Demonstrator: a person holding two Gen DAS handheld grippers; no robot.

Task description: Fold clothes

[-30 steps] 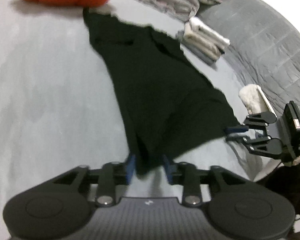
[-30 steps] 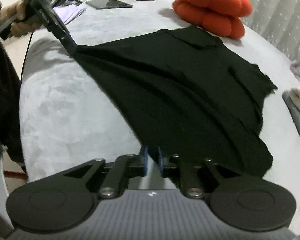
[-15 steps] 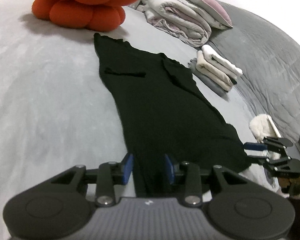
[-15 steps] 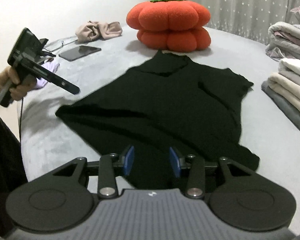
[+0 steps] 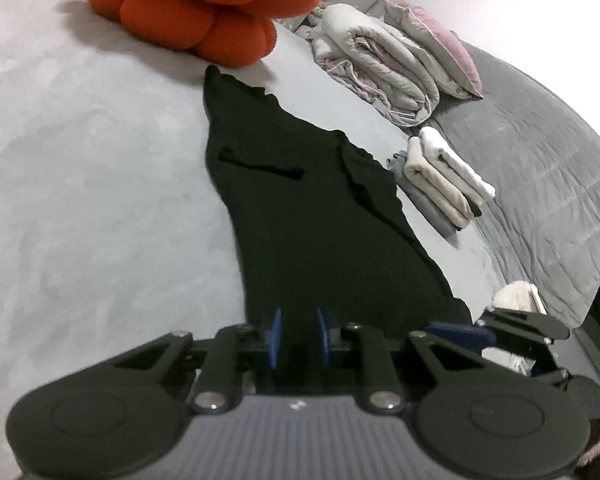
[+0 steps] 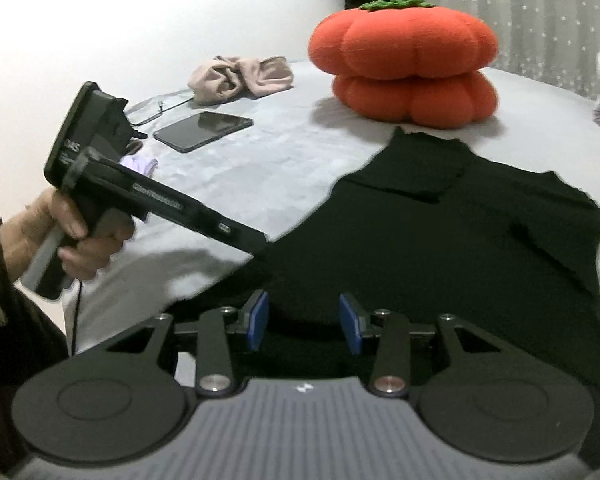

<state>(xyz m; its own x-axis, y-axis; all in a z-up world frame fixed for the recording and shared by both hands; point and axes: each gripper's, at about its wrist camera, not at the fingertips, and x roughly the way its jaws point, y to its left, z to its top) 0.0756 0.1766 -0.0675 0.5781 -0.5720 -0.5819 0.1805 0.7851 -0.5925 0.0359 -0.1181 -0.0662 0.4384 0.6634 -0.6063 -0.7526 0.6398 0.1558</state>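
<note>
A black top (image 5: 312,220) lies spread flat on the grey bed (image 5: 80,200), neck end toward the orange cushion. My left gripper (image 5: 299,338) sits low over the near left corner of its hem. Its jaws are closing, with black cloth between the blue pads and a gap still showing. In the right wrist view the black top (image 6: 440,248) fills the middle and the left gripper (image 6: 260,246), held by a hand, touches its left edge. My right gripper (image 6: 304,322) hovers open above the hem with nothing pinched. The right gripper (image 5: 456,334) reaches the hem's right corner.
An orange pumpkin cushion (image 6: 404,68) stands beyond the neck. Folded clothes (image 5: 440,176), a rolled duvet (image 5: 380,68) and a pillow (image 5: 432,40) lie to the right, beside a grey quilt (image 5: 540,184). A phone (image 6: 202,130), glasses (image 6: 156,110) and pink cloth (image 6: 240,78) lie far left.
The top was stretched taut between both grippers; now it lies flat. My right gripper let go, opened and drew back. The left pads have come closer together.
</note>
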